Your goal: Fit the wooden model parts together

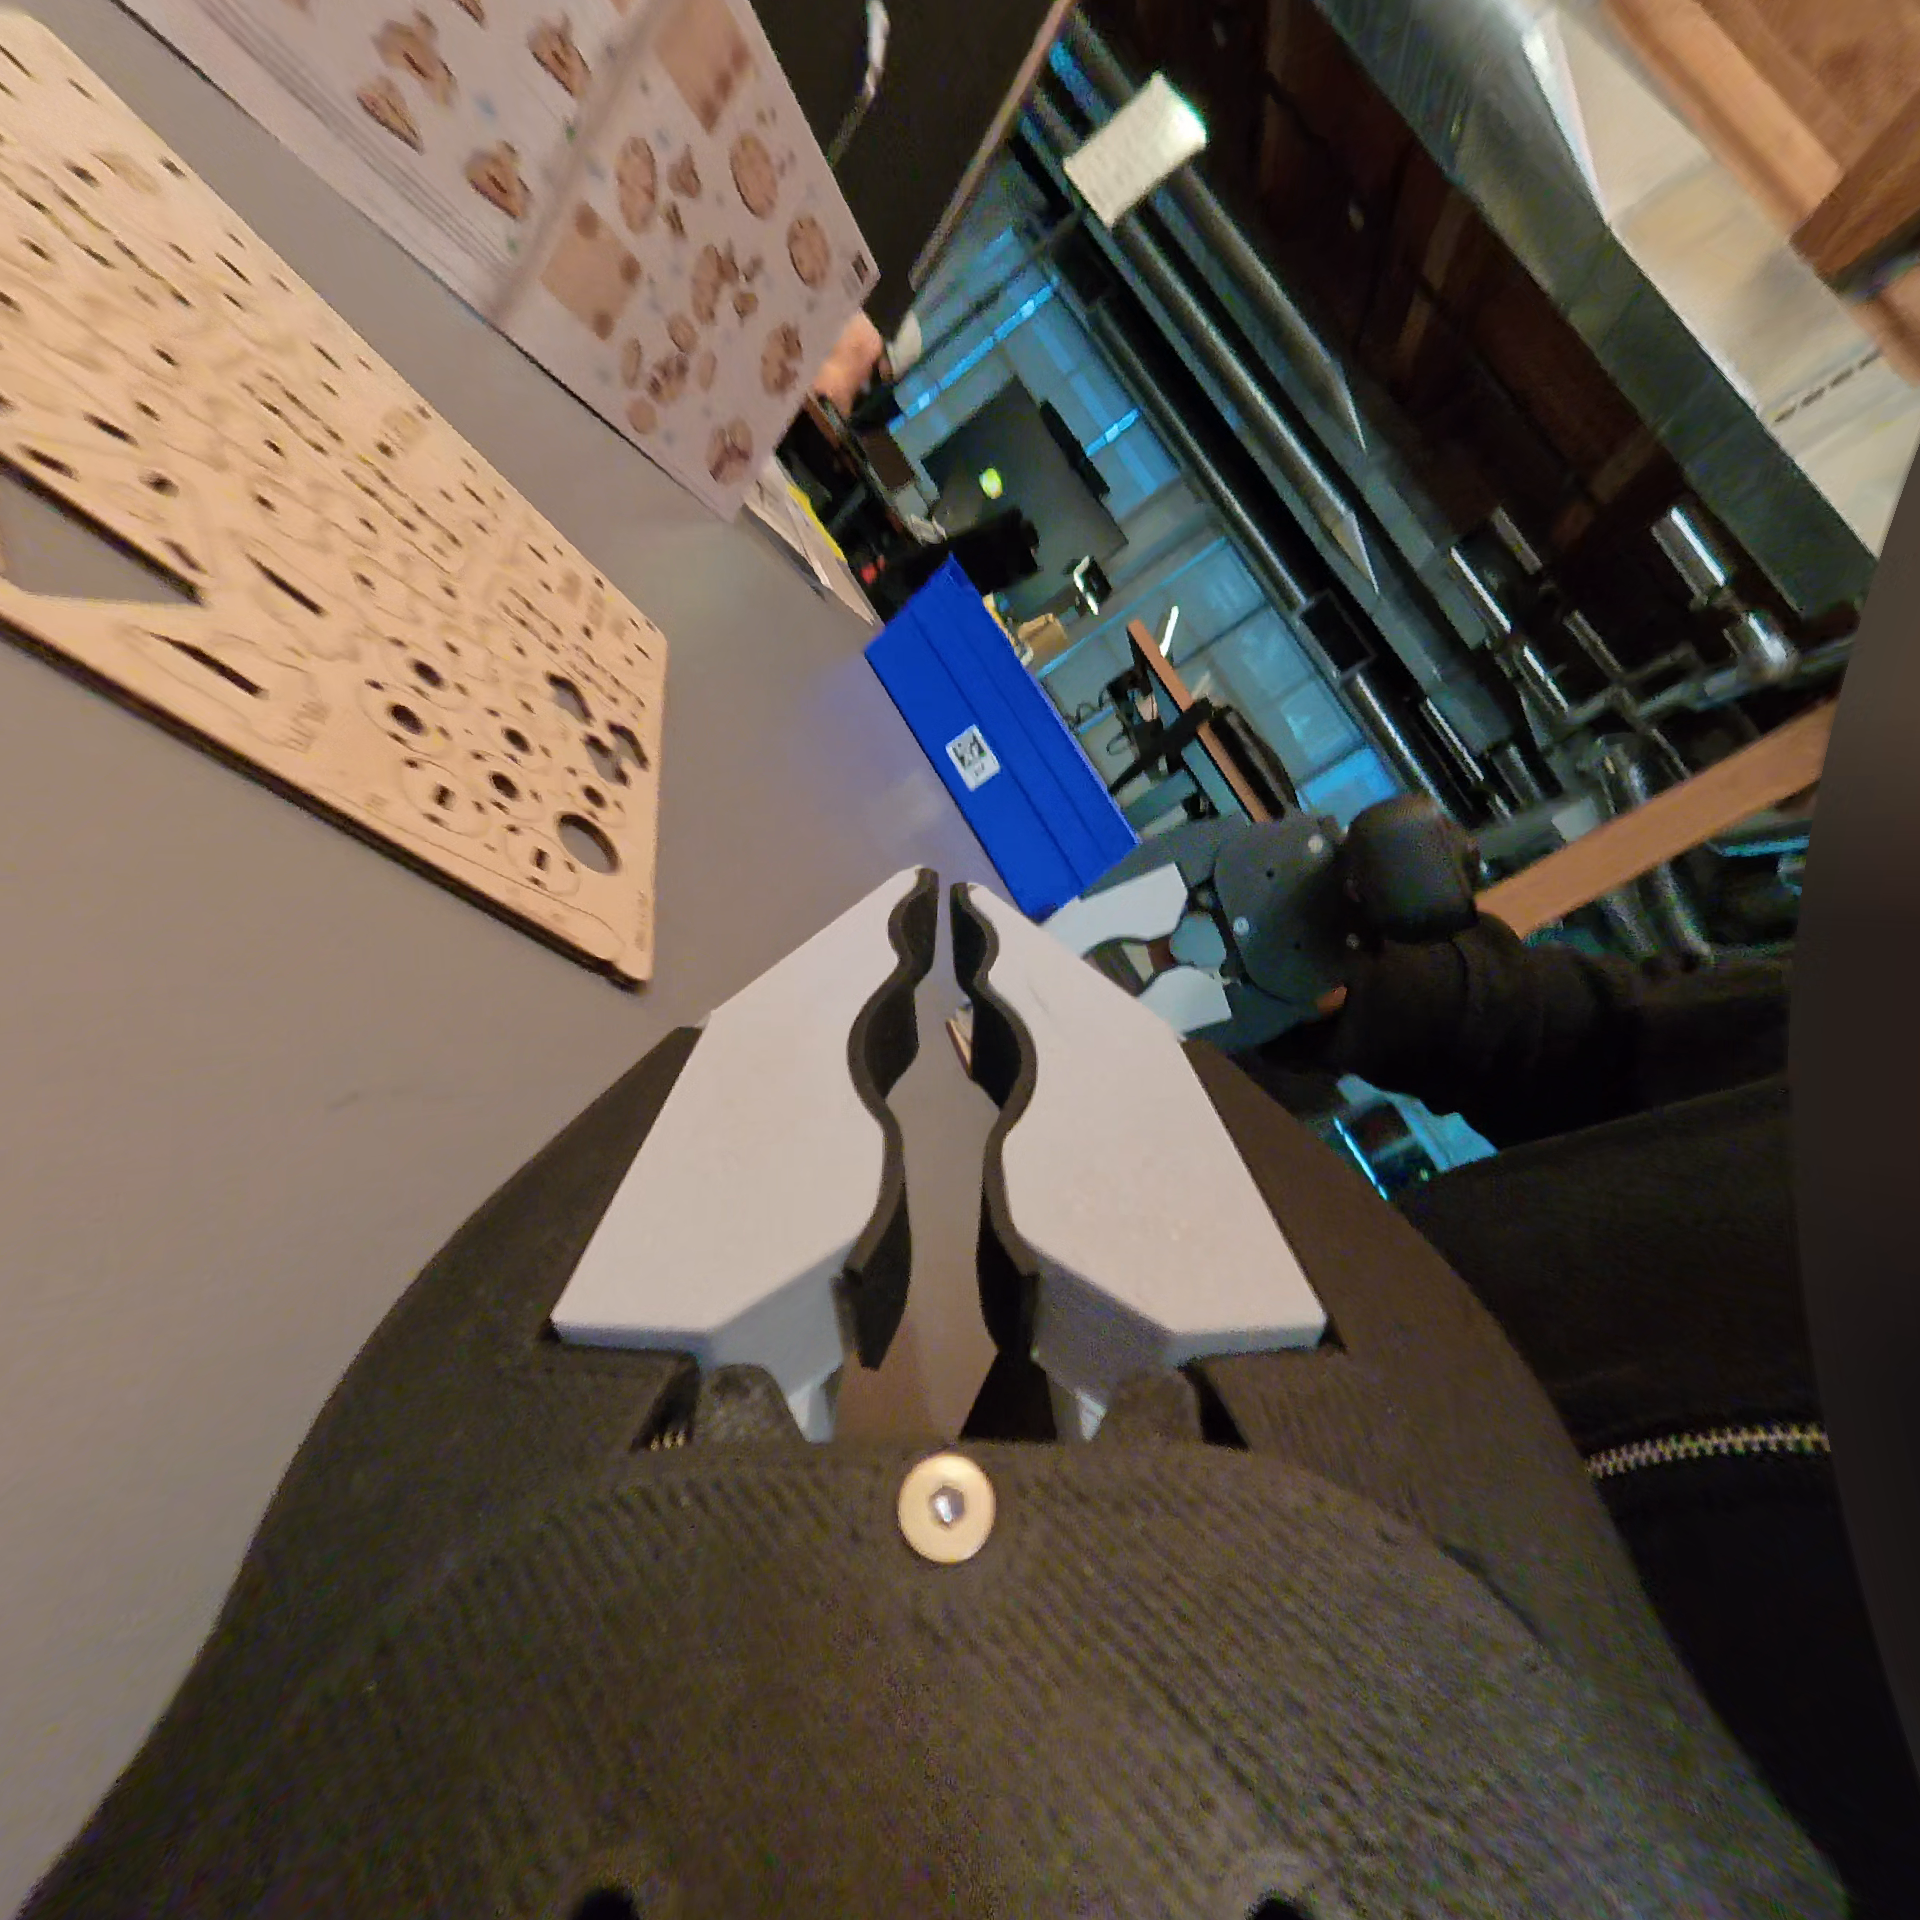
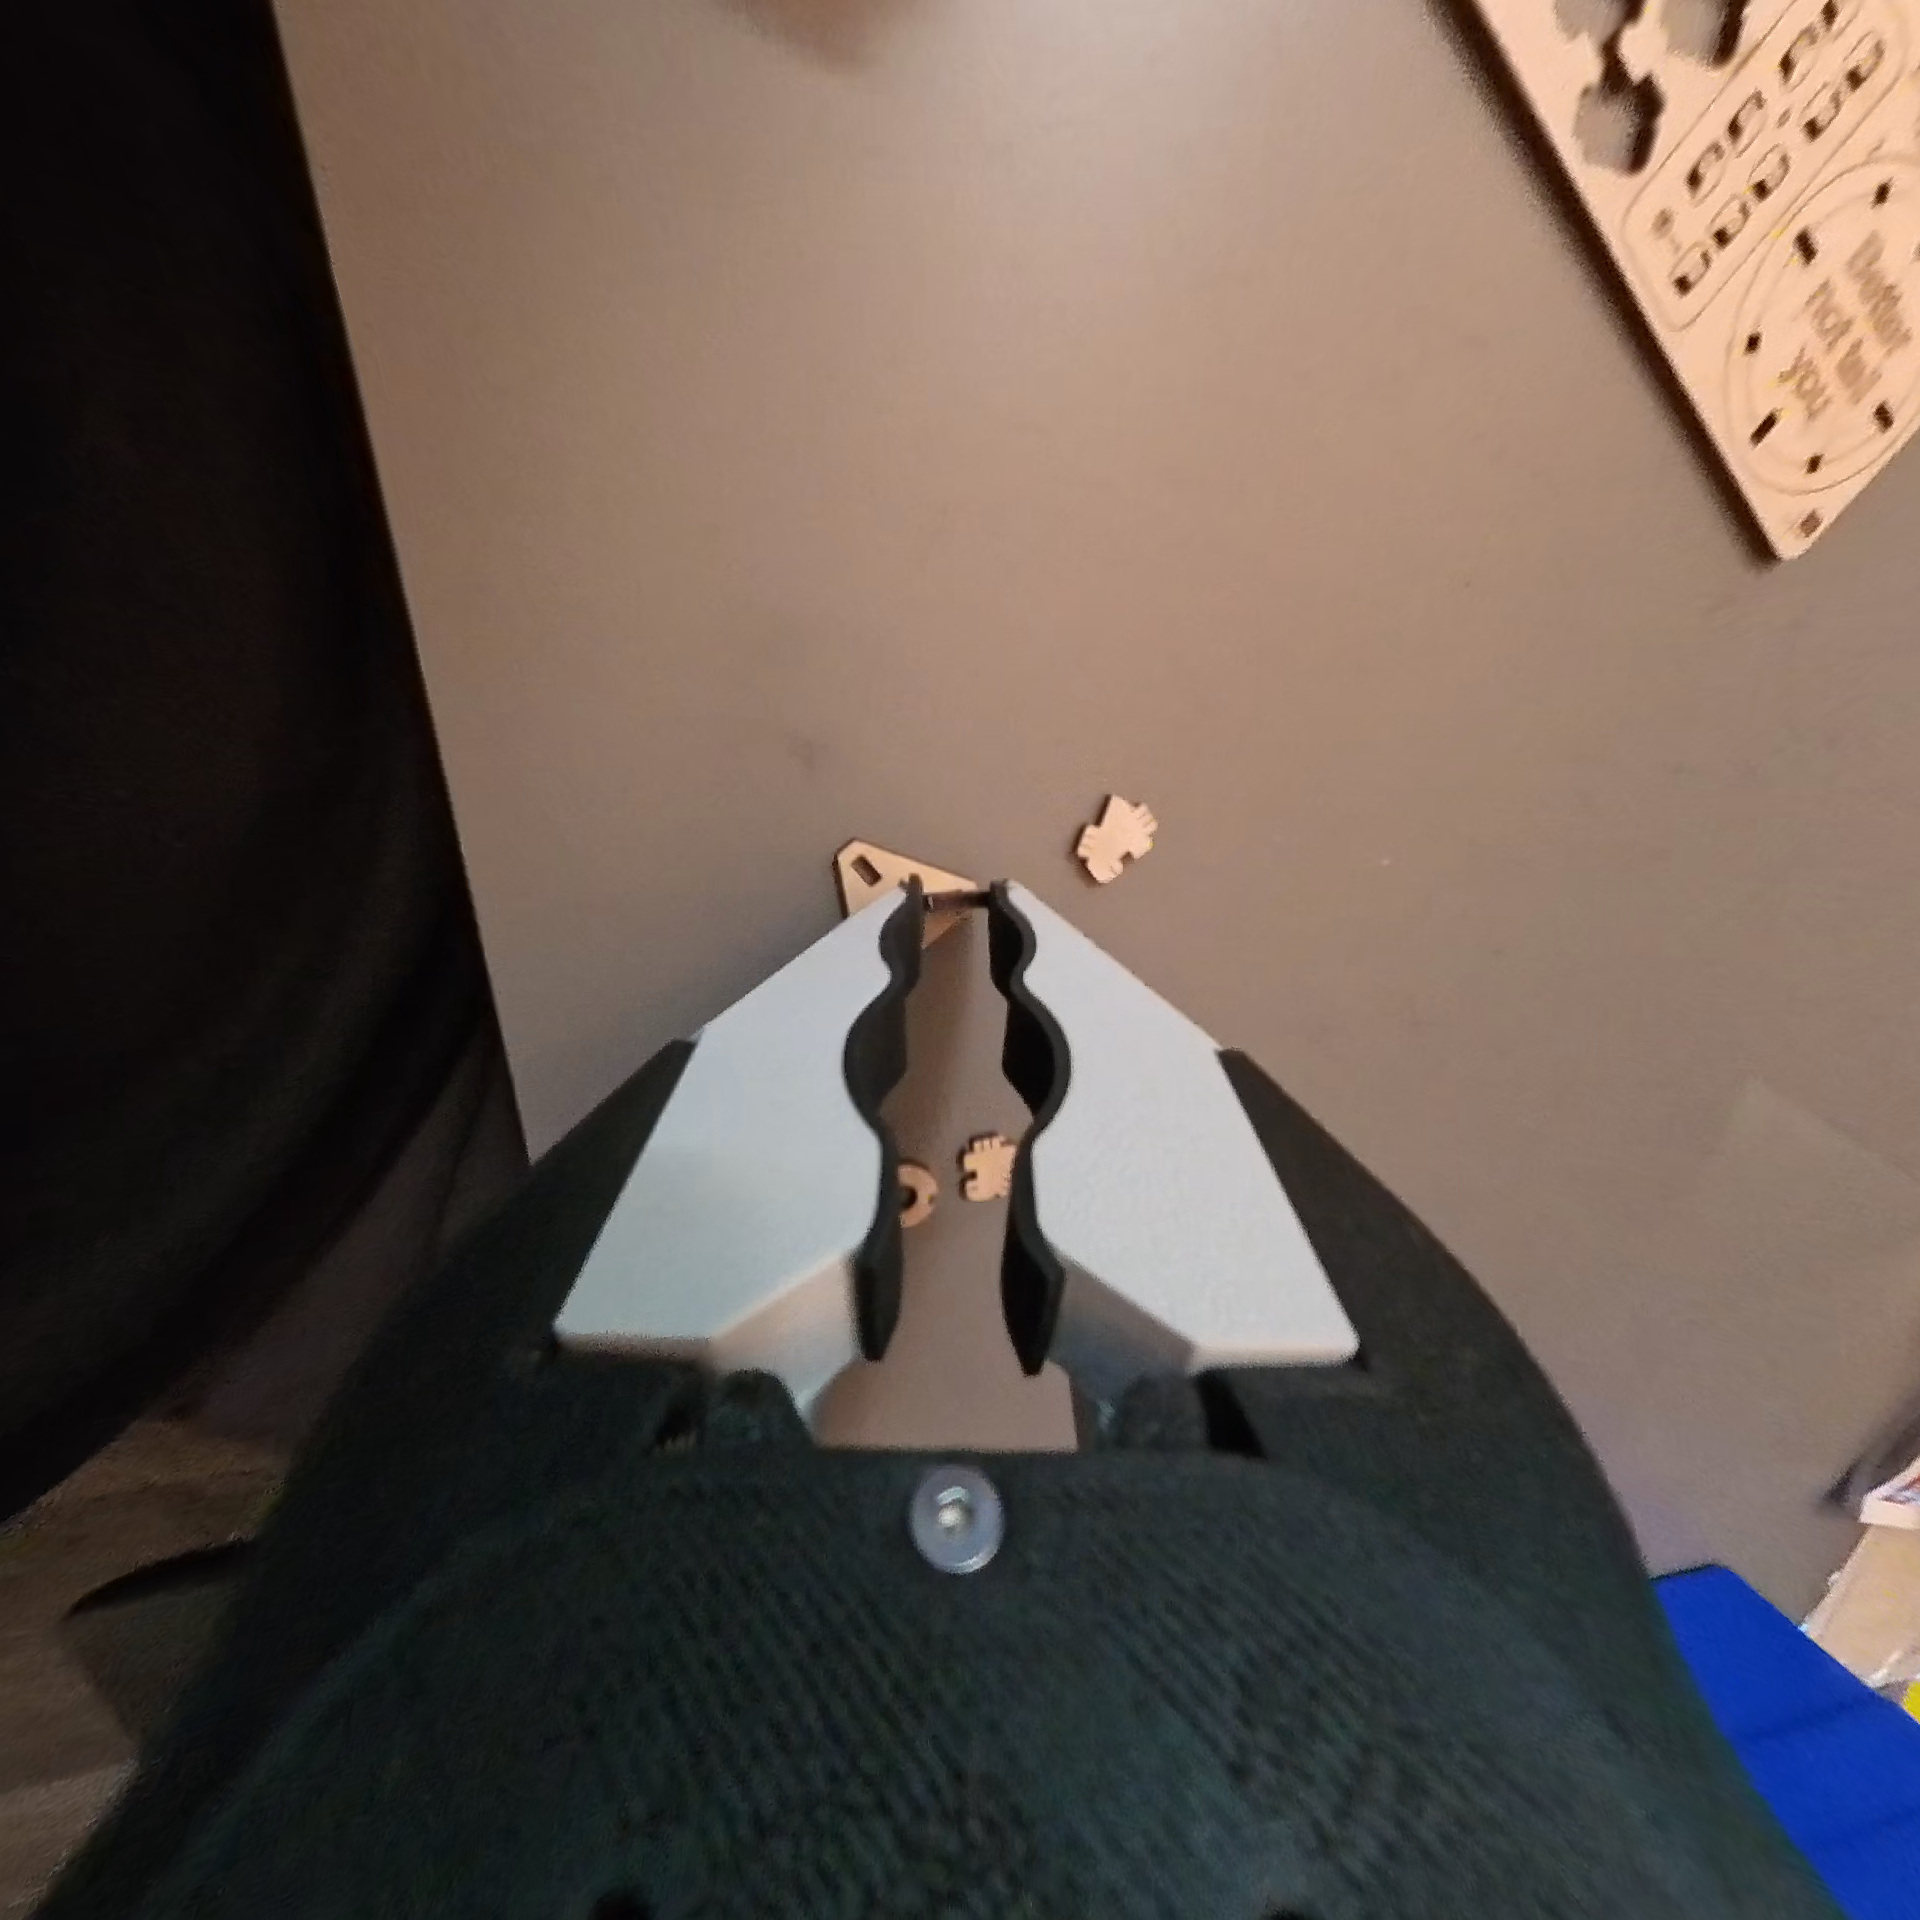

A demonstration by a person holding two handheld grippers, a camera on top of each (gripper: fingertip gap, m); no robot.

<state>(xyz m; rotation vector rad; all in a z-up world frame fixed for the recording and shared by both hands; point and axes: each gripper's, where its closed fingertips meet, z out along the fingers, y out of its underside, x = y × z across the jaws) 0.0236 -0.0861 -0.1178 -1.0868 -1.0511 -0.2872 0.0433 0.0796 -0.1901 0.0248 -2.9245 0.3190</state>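
Plainly, at the far left of the grey surface (image 1: pixel 312 1039) lay a thin laser-cut plywood sheet (image 1: pixel 312 468), full of punched-out holes, with a printed instruction sheet (image 1: pixel 623 208) beyond it. Such plywood looked light and stiff but brittle, best taken by its edges.

Further right, the left gripper (image 1: pixel 940 896) was held above the surface with its fingertips almost together and nothing between them. It touched nothing. A blue bin (image 1: pixel 997 748) stood beyond its tips.

Right again, the right gripper (image 2: pixel 954 900) was narrowly parted and clamped on a small dark piece (image 2: pixel 951 900) bridging its tips, seen edge-on; its kind could not be told. Just behind the tips a triangular wooden piece (image 2: pixel 873 868) with a slot lay on the surface. A notched wooden piece (image 2: pixel 1115 854) lay near it to the right. Two smaller wooden pieces (image 2: pixel 982 1169) lay lower down, seen between the fingers. Another plywood sheet (image 2: pixel 1714 260) sat at the upper right.
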